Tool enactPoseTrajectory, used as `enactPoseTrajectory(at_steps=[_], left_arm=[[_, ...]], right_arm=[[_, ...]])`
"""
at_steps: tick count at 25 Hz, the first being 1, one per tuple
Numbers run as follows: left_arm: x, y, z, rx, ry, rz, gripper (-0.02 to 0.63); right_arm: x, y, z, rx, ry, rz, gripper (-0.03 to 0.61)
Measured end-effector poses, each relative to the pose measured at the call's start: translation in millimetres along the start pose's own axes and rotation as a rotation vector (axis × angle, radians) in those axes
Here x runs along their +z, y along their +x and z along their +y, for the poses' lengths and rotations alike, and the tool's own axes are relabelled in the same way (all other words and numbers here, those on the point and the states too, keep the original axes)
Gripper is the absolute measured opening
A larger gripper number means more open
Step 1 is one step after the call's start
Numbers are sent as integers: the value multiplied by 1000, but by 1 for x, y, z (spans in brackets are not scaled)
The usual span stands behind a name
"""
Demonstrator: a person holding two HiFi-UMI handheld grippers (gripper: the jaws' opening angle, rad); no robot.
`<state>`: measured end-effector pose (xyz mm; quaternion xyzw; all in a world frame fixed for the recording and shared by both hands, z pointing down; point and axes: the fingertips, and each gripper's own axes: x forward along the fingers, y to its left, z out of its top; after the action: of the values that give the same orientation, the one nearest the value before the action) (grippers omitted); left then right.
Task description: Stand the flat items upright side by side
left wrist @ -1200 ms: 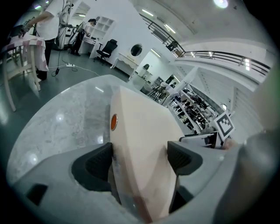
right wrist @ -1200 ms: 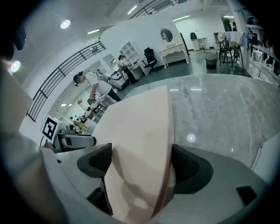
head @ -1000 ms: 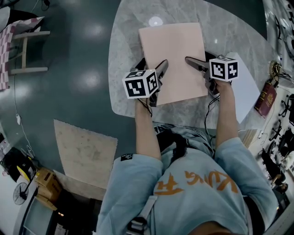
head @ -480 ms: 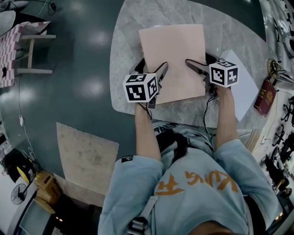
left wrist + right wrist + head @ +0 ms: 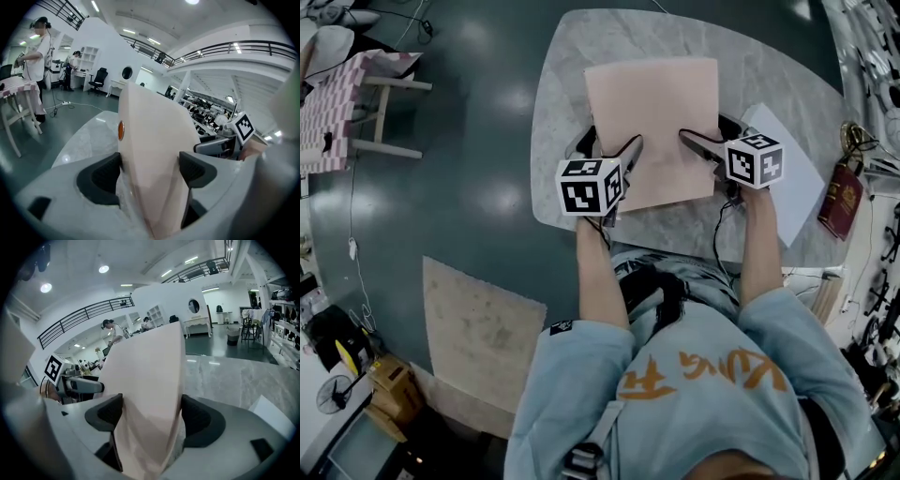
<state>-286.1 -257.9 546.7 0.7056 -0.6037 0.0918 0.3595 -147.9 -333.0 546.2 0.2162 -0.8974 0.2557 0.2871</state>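
A flat pink pouch (image 5: 652,112) lies on the round marble table (image 5: 769,56), its near edge raised between both grippers. My left gripper (image 5: 609,142) is at the pouch's near left corner. In the left gripper view the pouch (image 5: 154,154) fills the gap between both pads, and an orange snap (image 5: 121,130) shows on its side. My right gripper (image 5: 712,133) is at the near right corner. Its jaws are closing, and in the right gripper view the pouch (image 5: 145,390) bulges between them and touches both pads.
A white sheet (image 5: 797,187) lies on the table right of the pouch, under my right hand. A dark red booklet (image 5: 842,202) sits at the table's right rim. On the floor are a beige mat (image 5: 483,328) and a small table with checked cloth (image 5: 356,103).
Both grippers stay on the pouch's near corners. The head camera has shifted a little, and the right gripper's marker cube sits slightly nearer the table's front edge.
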Motion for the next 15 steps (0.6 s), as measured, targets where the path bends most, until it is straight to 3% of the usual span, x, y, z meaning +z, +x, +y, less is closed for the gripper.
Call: enactPoseTrajectory(at_steps=[15], left_arm=[[21,-49,-26,106,152,-124,408]], right_arm=[[21,-36,31,-2,-168,-107,382]])
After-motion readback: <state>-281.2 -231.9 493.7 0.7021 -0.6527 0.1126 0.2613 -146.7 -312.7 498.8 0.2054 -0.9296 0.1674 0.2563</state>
